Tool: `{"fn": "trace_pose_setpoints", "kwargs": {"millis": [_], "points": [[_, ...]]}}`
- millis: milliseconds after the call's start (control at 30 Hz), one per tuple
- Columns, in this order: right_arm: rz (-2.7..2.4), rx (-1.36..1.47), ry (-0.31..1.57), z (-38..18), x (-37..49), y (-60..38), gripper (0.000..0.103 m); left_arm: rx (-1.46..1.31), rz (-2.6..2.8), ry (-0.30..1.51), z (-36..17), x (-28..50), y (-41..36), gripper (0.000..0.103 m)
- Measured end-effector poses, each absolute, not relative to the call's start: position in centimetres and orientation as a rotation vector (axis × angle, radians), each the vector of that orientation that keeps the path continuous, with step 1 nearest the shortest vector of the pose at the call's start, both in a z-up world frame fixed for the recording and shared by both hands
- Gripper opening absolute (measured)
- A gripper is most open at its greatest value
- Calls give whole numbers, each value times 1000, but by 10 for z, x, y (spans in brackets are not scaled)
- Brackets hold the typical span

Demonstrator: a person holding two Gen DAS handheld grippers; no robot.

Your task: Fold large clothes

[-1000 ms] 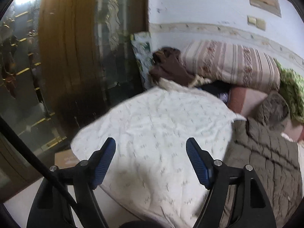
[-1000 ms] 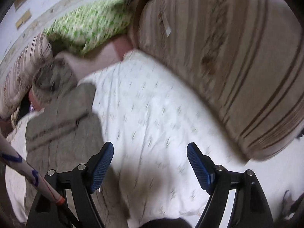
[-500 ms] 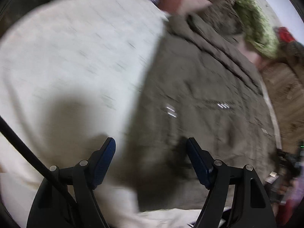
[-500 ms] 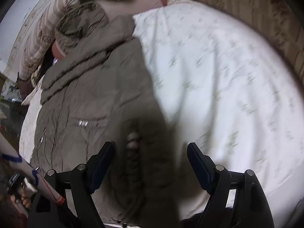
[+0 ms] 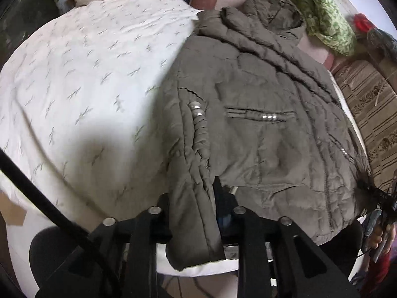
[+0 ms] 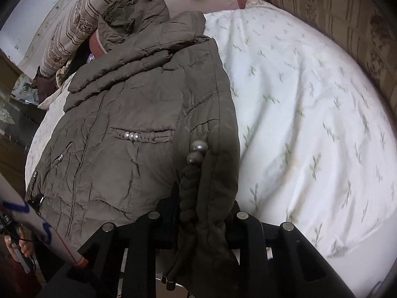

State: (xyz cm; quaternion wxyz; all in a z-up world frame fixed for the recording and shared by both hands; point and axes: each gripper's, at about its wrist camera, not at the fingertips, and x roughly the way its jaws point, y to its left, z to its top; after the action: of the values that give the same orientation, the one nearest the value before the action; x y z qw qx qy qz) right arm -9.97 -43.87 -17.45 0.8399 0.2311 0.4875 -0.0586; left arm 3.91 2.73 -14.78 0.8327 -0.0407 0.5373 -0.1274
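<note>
A white bedspread [image 5: 82, 79] with a small sprig print covered the bed, and on it lay a quilted olive-brown jacket [image 5: 260, 114], spread flat with its collar toward the pillows and its hem toward the cameras. In the left wrist view the bare bedspread filled the left half, the jacket the right half; the left claw [image 5: 193, 213] was closed narrow on the jacket's near-left cuff, a fold of sleeve pinched between its fingers and hanging over them. Silver beads trimmed that sleeve and a chest pocket [image 5: 260, 116] just to its right. A green patterned cushion [image 5: 325, 22] lay beyond the collar, and a striped beige bolster [image 5: 372, 114] ran along the right edge of the bed. In the right wrist view the order reversed: a striped pillow [image 6: 74, 24] sat at the upper left, the jacket [image 6: 129, 114] occupied the left and middle, and the bedspread [image 6: 310, 124] stretched away to the right. The right claw [image 6: 201, 218] was likewise shut narrow on a sleeve end, the gathered fabric with two large silver beads rising between its fingers. Both held sleeves rested over the jacket's body near the hem.
</note>
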Motion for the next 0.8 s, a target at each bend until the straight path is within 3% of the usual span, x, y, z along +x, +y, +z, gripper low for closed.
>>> {"fn": "trace_pose_setpoints", "kwargs": {"millis": [67,133,333,467,567,667,800], "points": [[-148,499,1034,-181,-101,-444,39,-64,-246,1124,-145,36,28,31],[-179,535,1020,-180,-102,-452,56,-33,-231,1073,-125,30,29,32],[-272,466,910,-121,-138,-454,64,77,-165,854,-40,-7,29,40],[-224,436,829,-68,-160,-445,68,129,-154,763,24,-8,8,57],[-192,360,786,-23,-164,-428,74,109,-127,727,79,2,-14,63],[-176,255,762,13,-166,-404,79,93,-138,702,133,21,-44,65],[-175,166,782,28,-162,-377,79,351,2,649,180,33,-96,65]]}}
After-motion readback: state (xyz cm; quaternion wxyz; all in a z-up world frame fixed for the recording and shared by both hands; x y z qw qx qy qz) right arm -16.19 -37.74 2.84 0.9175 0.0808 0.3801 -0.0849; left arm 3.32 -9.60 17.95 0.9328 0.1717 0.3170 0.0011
